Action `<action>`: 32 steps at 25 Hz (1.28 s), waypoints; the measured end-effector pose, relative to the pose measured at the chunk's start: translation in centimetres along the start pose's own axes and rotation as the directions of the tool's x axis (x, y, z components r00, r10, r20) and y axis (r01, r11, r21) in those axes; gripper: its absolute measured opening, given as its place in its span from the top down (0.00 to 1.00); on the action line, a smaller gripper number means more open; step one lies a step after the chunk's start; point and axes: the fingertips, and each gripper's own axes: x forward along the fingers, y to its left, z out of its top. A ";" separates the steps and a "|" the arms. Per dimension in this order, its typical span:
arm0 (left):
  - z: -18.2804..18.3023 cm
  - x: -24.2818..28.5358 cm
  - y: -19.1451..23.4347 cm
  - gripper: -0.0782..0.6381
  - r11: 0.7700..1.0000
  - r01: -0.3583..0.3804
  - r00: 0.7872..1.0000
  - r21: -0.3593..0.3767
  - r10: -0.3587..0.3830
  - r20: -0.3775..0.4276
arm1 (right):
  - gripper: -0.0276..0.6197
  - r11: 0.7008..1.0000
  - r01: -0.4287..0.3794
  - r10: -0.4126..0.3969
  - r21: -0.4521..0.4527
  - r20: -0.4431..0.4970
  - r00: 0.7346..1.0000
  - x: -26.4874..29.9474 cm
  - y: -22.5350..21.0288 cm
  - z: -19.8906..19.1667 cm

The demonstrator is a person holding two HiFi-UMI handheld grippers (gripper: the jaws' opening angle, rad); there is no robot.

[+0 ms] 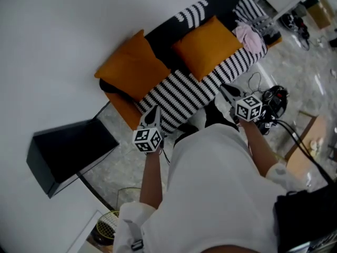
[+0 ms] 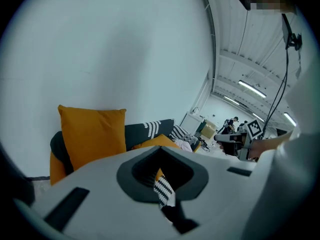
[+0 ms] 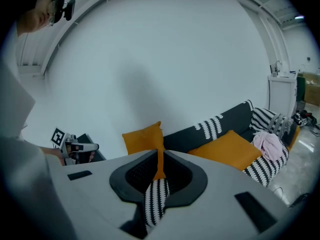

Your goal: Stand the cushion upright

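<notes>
Most of what I look down on is white wall (image 1: 52, 25), and against it runs the long sofa (image 1: 179, 96), its seat in black and white stripes and its backrest dark with a few white bands. Beside the sofa's left end, on the floor, stands a black box (image 1: 68, 152). On the seat are two orange cushions. The upright cushion (image 1: 131, 67) stands at the left end with its back to the wall, its top corners raised. The tilted cushion (image 1: 206, 46) sits further right, near the middle of the sofa, leaning back on the backrest. Past it, at the right end, a pink cloth (image 1: 248, 37) lies crumpled on the stripes. My left gripper (image 1: 155, 110) hangs at the front edge of the seat, in front of the upright cushion and apart from it. Its jaws are pressed together, with only a sliver of stripes showing beyond them. My right gripper (image 1: 227, 91) is at the same front edge further right, in front of the tilted cushion. Its jaws are also closed, and they grip neither cushion.
</notes>
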 end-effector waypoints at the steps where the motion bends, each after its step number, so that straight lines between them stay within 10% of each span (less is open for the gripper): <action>1: 0.2 0.7 -0.5 0.89 1.000 0.003 1.000 0.003 -0.003 -0.003 | 0.87 1.000 0.005 -0.005 0.003 -0.003 1.000 -0.1 -0.8 0.1; 32: 8.8 31.5 -10.6 0.89 0.954 0.086 0.981 0.289 -0.031 -0.191 | 0.87 0.980 -0.010 0.035 0.200 -0.121 0.992 5.8 -27.9 1.9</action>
